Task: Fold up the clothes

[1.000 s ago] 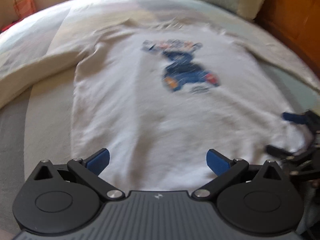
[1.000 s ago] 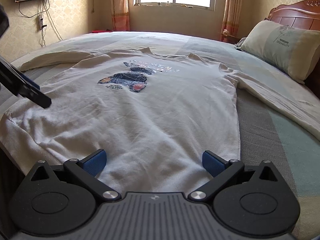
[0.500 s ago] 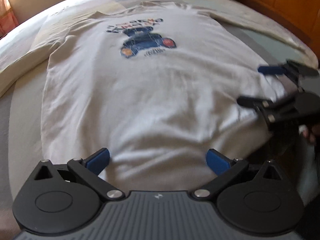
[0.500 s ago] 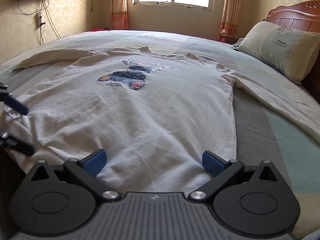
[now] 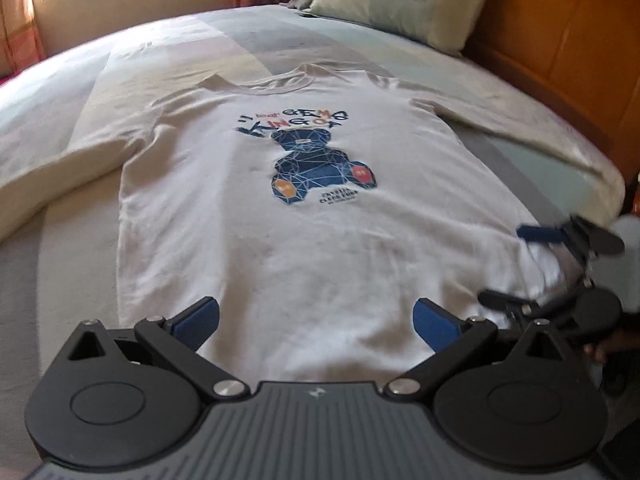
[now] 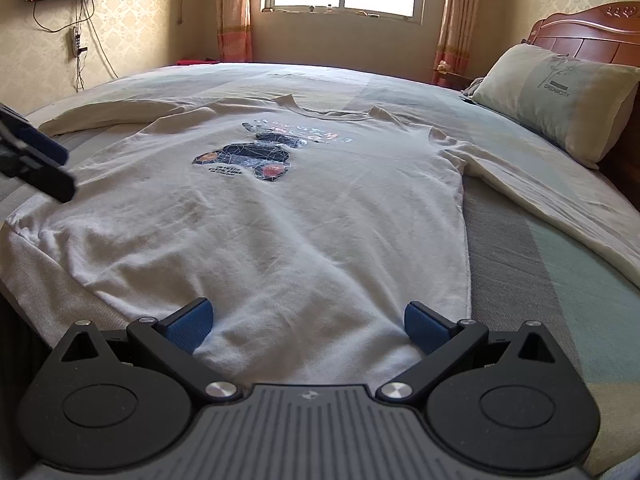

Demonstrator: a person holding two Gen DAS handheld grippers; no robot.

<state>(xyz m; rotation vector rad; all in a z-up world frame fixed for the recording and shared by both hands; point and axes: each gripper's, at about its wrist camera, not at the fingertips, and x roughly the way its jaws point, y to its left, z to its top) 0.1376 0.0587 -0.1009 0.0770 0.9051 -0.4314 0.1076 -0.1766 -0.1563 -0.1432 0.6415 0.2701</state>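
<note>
Lying collar-away on the bed [image 6: 520, 240], the long-sleeved sweatshirt [image 6: 280, 220] puts its hem beneath both wide-open, empty claws: left claw [image 5: 316, 318], right claw [image 6: 306, 320].

White shirt [image 5: 320, 240] printed with a navy geometric bear, blue pads on black fingers [image 6: 188, 324], bed [image 6: 560, 280] striped grey and pale green, orange checked curtains [image 6: 234, 8]
</note>
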